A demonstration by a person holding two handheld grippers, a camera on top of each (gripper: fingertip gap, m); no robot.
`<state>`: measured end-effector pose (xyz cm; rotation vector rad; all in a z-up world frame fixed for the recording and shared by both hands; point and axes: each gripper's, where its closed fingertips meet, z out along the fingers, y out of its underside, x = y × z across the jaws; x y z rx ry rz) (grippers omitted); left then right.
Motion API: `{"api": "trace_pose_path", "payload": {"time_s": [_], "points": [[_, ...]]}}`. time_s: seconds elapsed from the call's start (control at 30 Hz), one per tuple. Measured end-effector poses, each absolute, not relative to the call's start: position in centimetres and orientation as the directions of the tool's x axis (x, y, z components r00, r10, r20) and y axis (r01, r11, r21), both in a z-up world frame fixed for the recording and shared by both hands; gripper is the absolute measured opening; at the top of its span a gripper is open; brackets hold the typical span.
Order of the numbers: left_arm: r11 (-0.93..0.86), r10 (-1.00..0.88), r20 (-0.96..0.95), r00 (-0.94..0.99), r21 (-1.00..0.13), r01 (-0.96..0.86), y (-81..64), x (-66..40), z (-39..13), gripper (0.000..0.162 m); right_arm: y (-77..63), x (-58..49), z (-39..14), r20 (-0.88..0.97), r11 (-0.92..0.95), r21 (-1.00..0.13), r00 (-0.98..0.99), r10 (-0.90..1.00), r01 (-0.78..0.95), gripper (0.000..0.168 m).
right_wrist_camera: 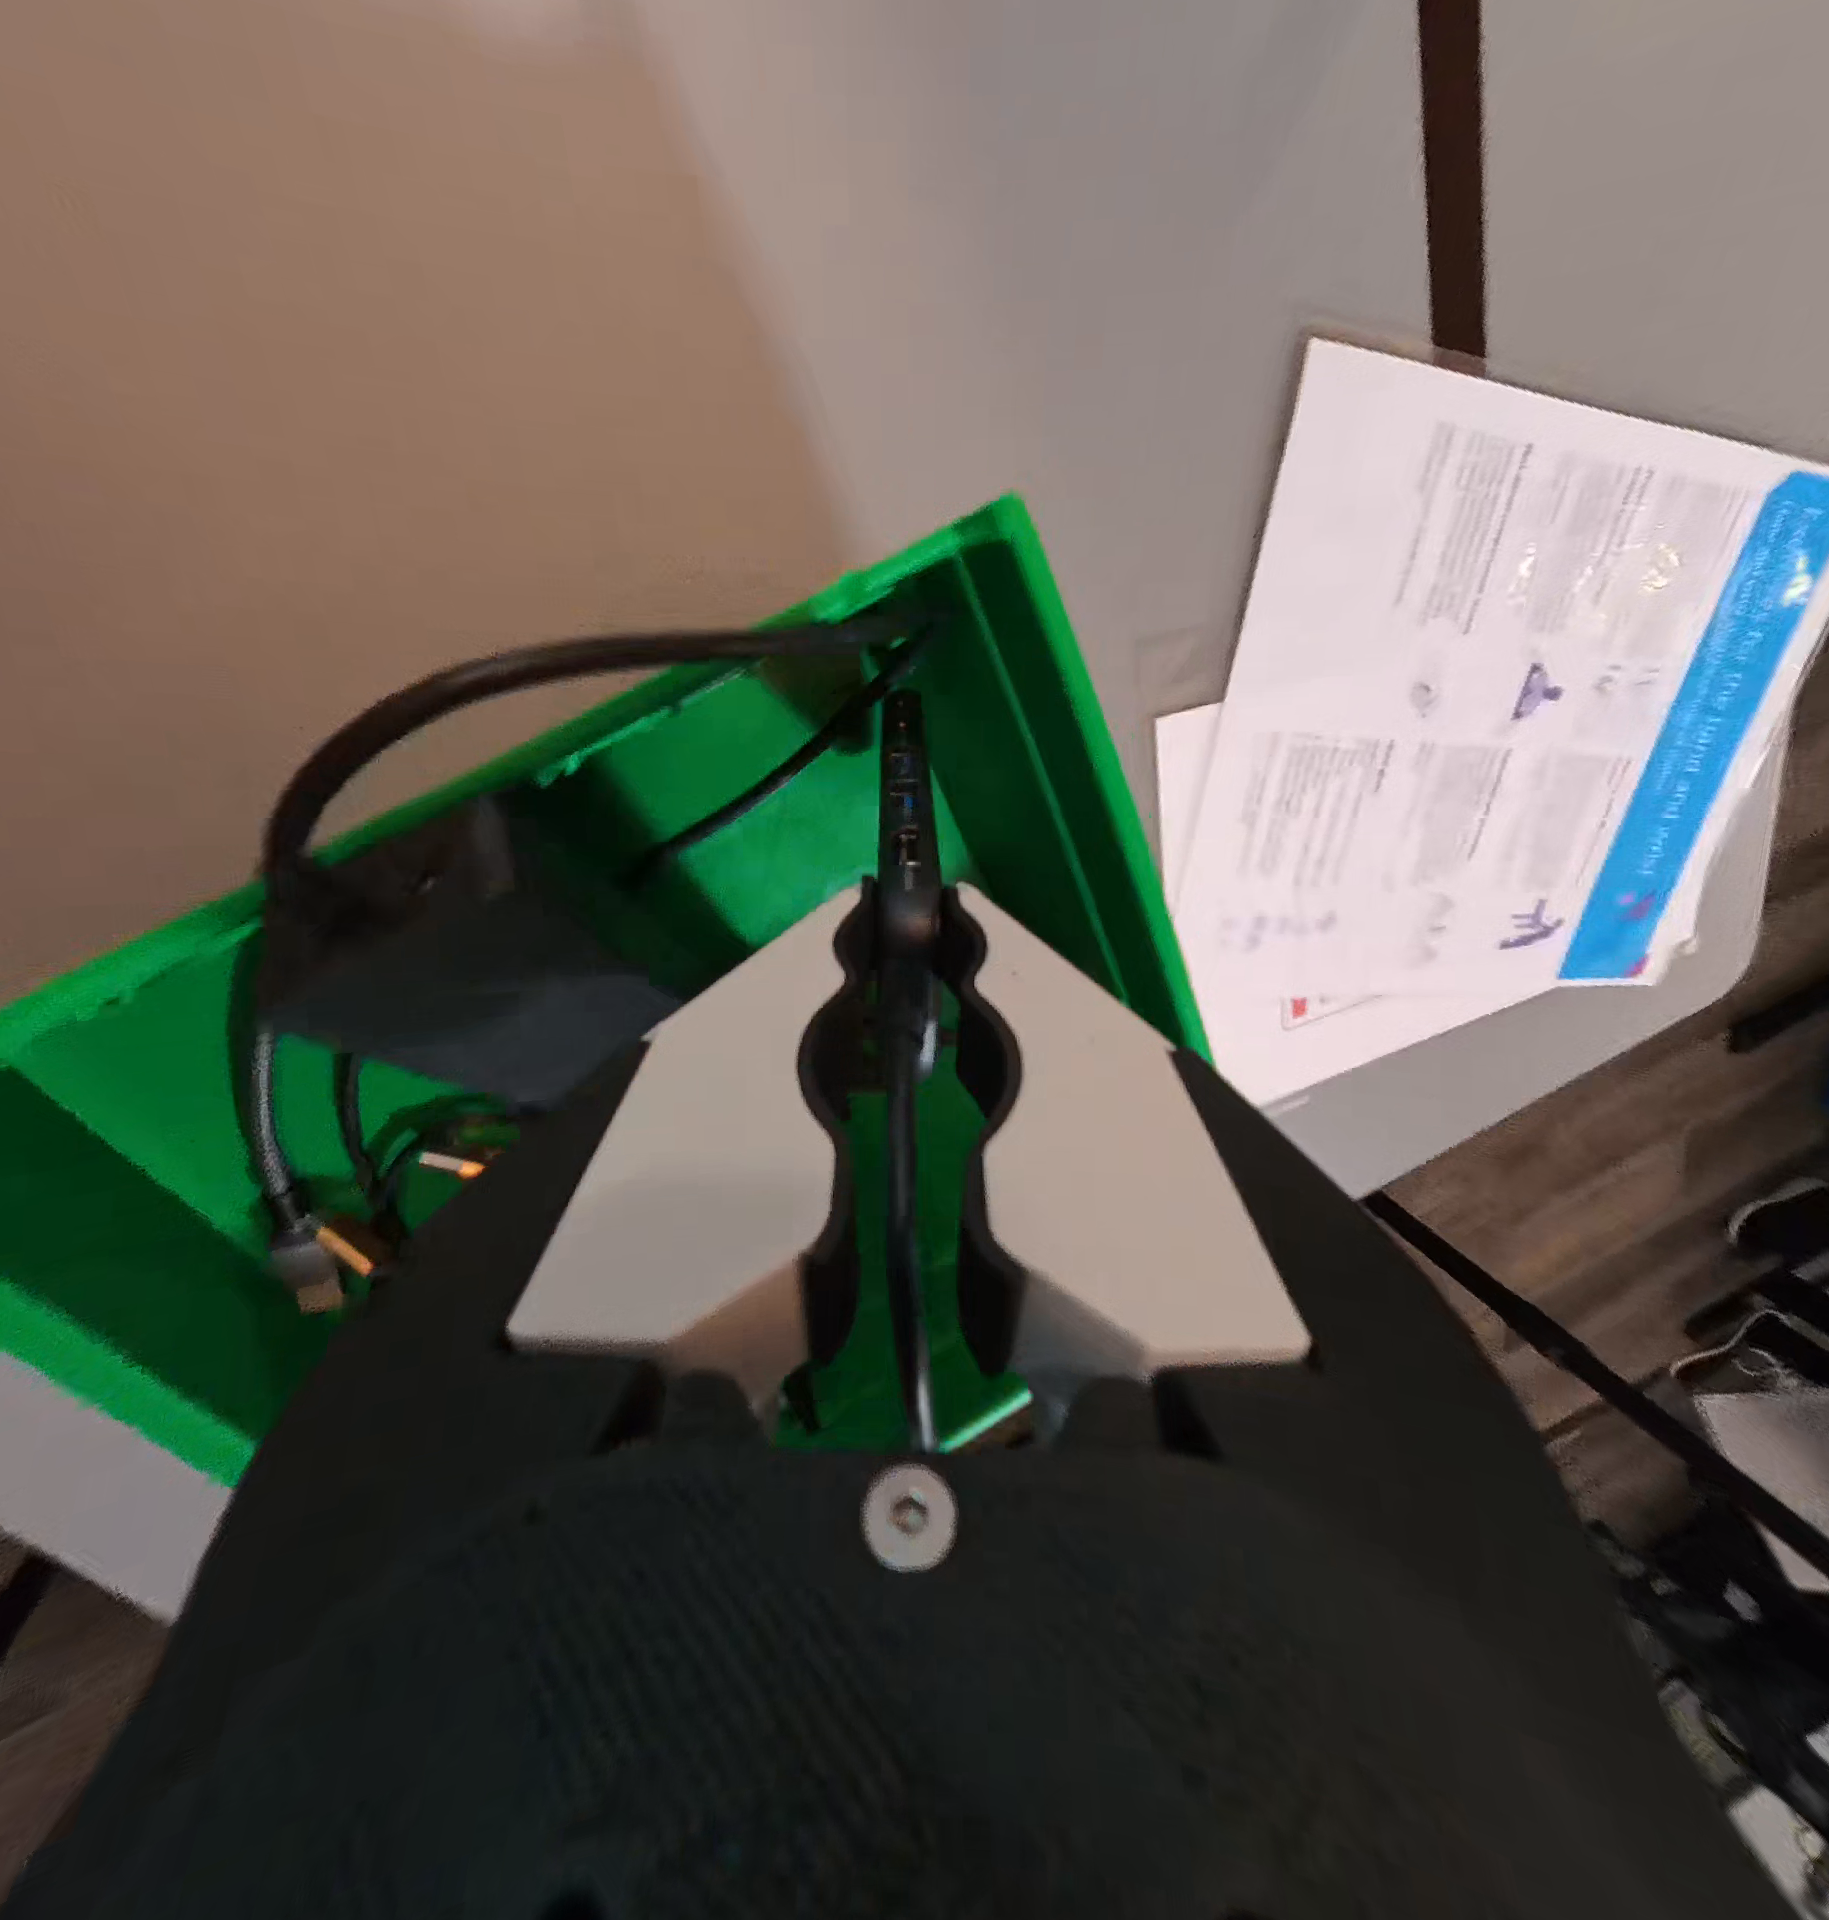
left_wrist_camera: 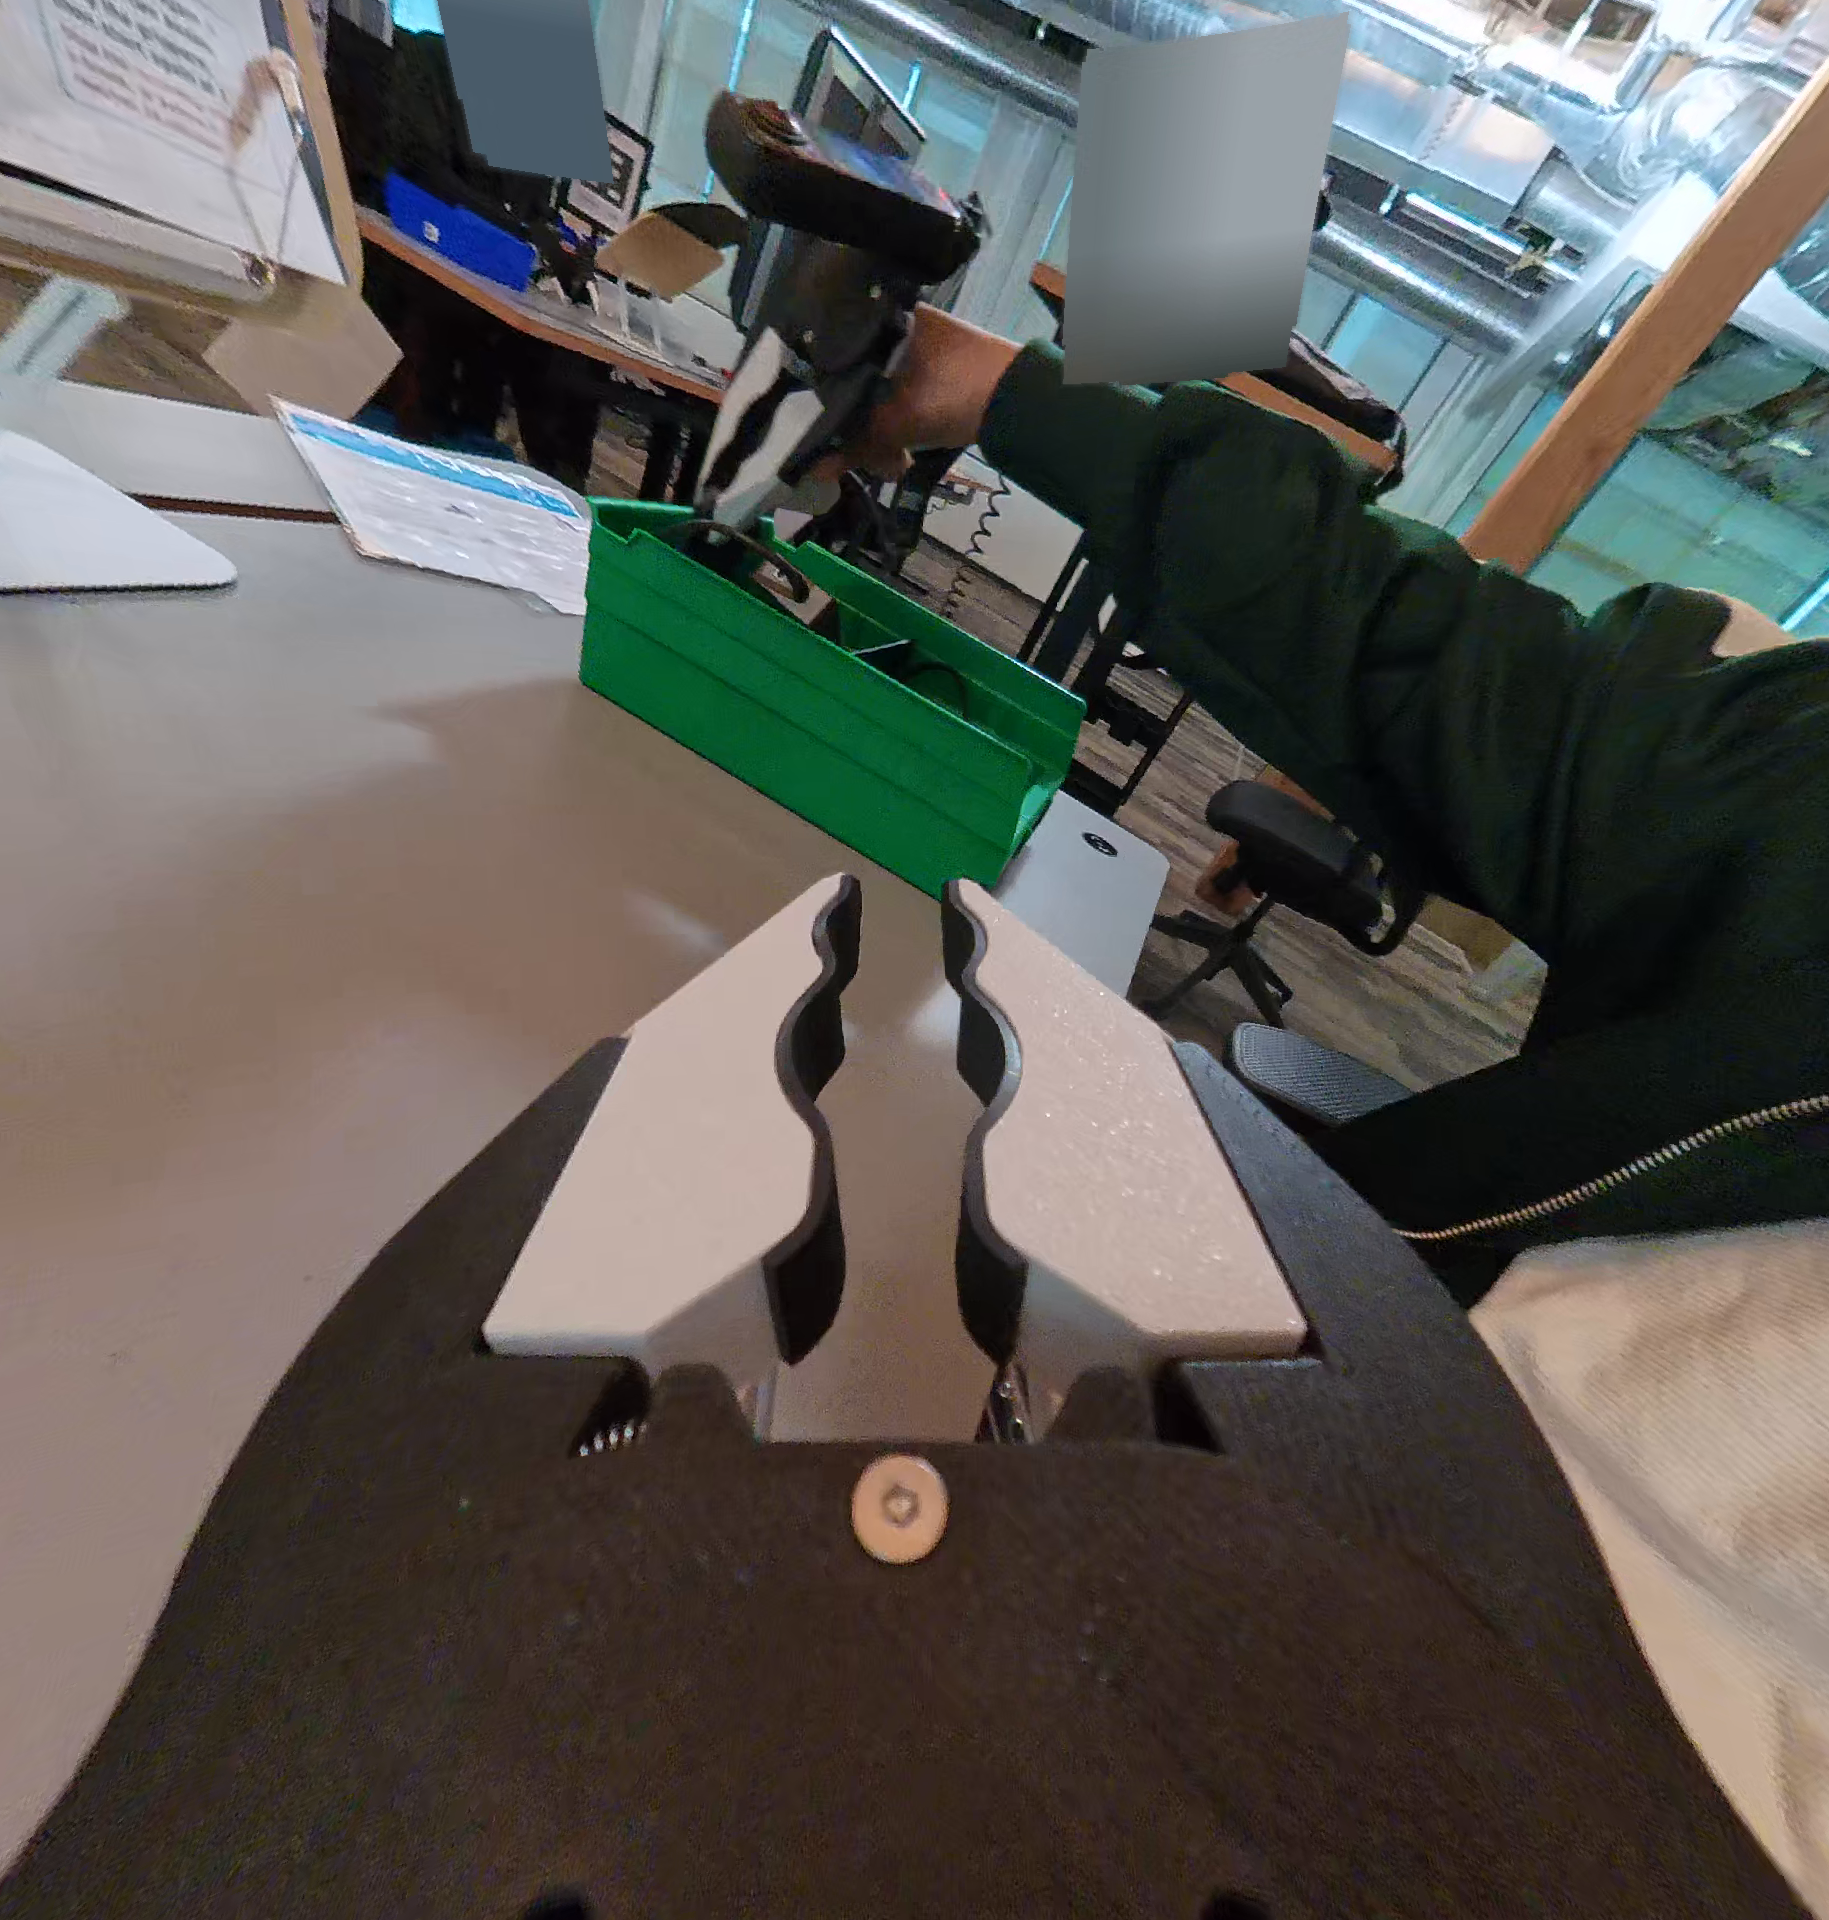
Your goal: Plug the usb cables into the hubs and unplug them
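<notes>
Right gripper (right_wrist_camera: 905,914), frame centre, is clenched on a slim black hub (right_wrist_camera: 902,790) over the green bin (right_wrist_camera: 1055,790); probably light, rigid, slippery, best pinched mid-body. Left gripper (left_wrist_camera: 899,914) hangs released above the table (left_wrist_camera: 266,935).

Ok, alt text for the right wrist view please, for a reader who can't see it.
The right gripper is shut on a slim black USB hub inside a green bin holding cables. Printed sheets lie on the table beside the bin.
</notes>
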<state>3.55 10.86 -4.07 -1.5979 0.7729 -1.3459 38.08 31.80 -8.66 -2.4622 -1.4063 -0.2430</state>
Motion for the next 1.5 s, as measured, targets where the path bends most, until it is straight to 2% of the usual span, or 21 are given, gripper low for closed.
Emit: {"api": "trace_pose_path", "payload": {"time_s": [0.13,0.4,0.57,0.7,0.77,0.83,0.97,1.1,1.17,1.23,1.33,1.5], "points": [[-0.44,-0.873,0.446,0.199,-0.895,0.076,10.6,3.8,-4.5,0.014,34.1,39.9,-8.4,0.354,-0.542,-0.225,0.586,0.729,0.81,0.024],[-0.511,-0.84,0.521,0.151,-0.854,0.098,10.2,3.8,-5.6,0.014,33.1,40.8,-1.5,0.395,-0.535,-0.547,0.762,0.513,0.644,0.035],[-0.569,-0.81,0.58,0.083,-0.813,0.128,9.7,3.9,-5.5,0.015,28.1,40.5,3.3,0.258,-0.4,-0.826,0.898,0.357,0.397,0.044],[-0.593,-0.794,0.606,0.046,-0.789,0.161,9.6,3.7,-5.4,0.016,21.9,42.9,3.0,0.117,-0.27,-0.949,0.977,0.178,0.163,0.053],[-0.606,-0.786,0.618,0.023,-0.777,0.17,9.6,3.8,-5.4,0.017,18.9,44.9,1.0,0.079,-0.23,-0.968,0.994,0.082,0.096,0.057],[-0.612,-0.783,0.622,0.011,-0.773,0.165,9.8,4.1,-5.6,0.02,16.1,47.0,-1.6,0.053,-0.215,-0.975,0.999,-0.011,0.049,0.052],[-0.604,-0.791,0.612,0.023,-0.786,0.13,10.6,4.9,-6.8,0.025,11.8,50.5,-5.2,0.005,-0.159,-0.987,0.982,-0.189,-0.025,0.054],[-0.626,-0.777,0.629,-0.009,-0.772,0.108,10.9,6.2,-7.1,0.027,11.6,51.3,-7.6,-0.037,-0.169,-0.983,0.982,-0.187,-0.069,0.057],[-0.642,-0.766,0.643,-0.029,-0.761,0.087,10.7,6.8,-7.3,0.028,12.4,51.2,-10.1,0.0,-0.288,-0.956,0.985,-0.175,-0.051,0.052],[-0.648,-0.762,0.647,-0.037,-0.758,0.074,10.6,7.3,-7.5,0.028,13.4,51.2,-11.1,0.021,-0.332,-0.943,0.984,-0.178,-0.04,0.051],[-0.649,-0.761,0.649,-0.028,-0.759,0.052,10.4,7.5,-7.8,0.027,13.5,52.5,-11.4,0.027,-0.355,-0.931,0.951,-0.309,-0.089,0.021],[-0.632,-0.773,0.635,0.011,-0.771,0.074,10.7,6.5,-7.8,0.027,13.2,51.8,-11.3,-0.017,-0.321,-0.939,0.948,-0.318,-0.125,0.018]]}}
